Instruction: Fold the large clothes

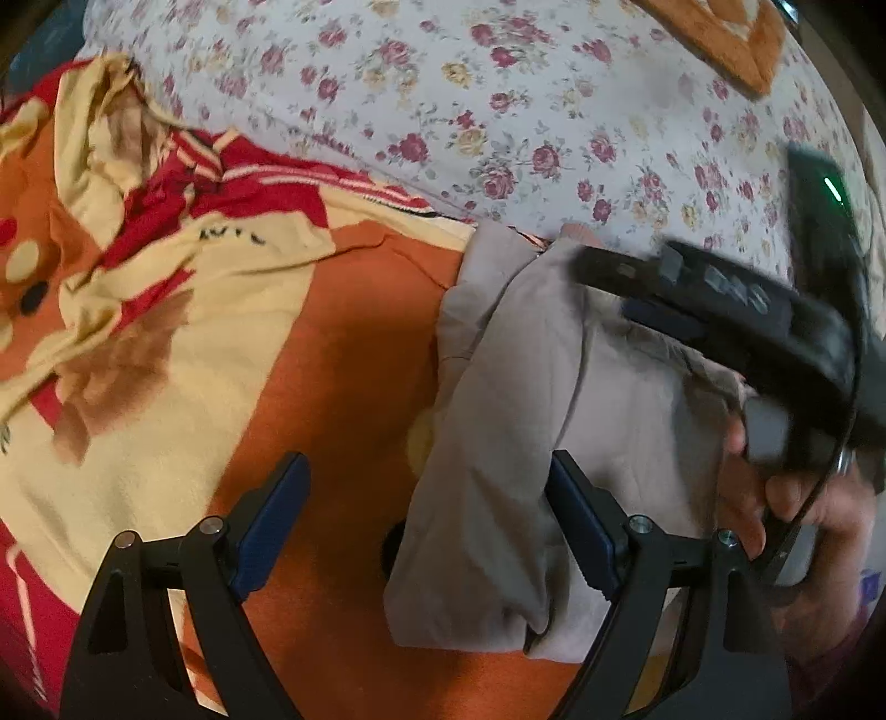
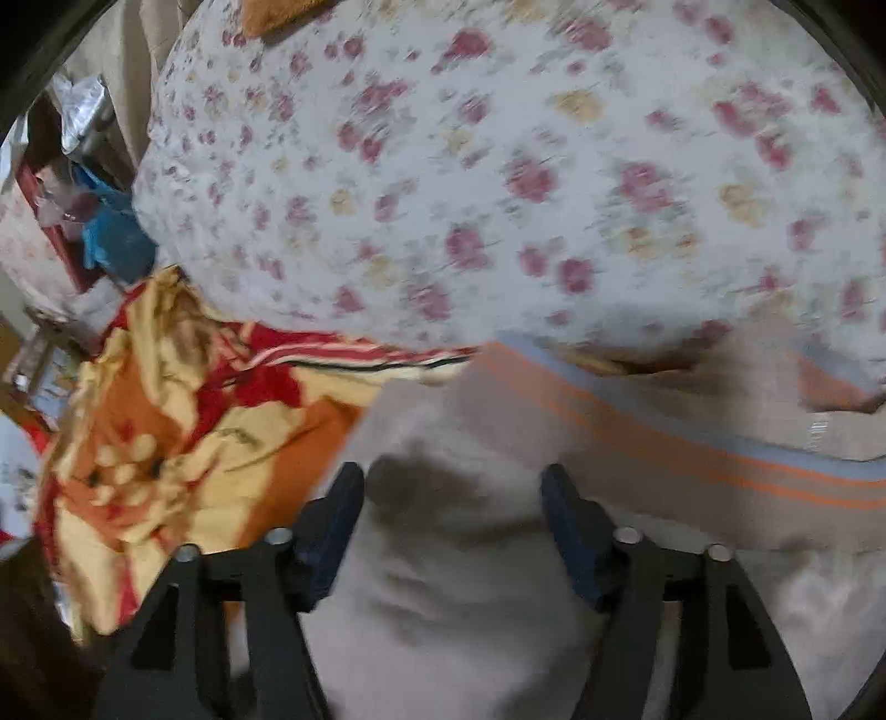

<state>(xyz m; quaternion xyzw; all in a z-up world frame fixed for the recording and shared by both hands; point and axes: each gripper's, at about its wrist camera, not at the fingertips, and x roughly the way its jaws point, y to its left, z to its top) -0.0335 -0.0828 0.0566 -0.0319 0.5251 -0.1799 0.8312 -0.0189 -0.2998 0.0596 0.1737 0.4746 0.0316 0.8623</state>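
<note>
A beige garment [image 1: 498, 421] lies partly folded on an orange, yellow and red blanket [image 1: 310, 354]. My left gripper [image 1: 429, 471] is open just above the garment's left edge, one blue pad over the blanket and the other over the cloth. My right gripper shows in the left wrist view [image 1: 603, 266], black and blurred, over the garment's far end; a hand holds it. In the right wrist view my right gripper [image 2: 451, 487] is open over the beige garment [image 2: 459, 565], which has an orange and blue striped band [image 2: 692, 443].
A floral sheet [image 1: 498, 111] covers the bed beyond the blanket, which also shows in the right wrist view [image 2: 183, 421]. An orange cushion [image 1: 725, 33] lies at the far right corner. Clutter [image 2: 83, 210] stands off the bed's left side.
</note>
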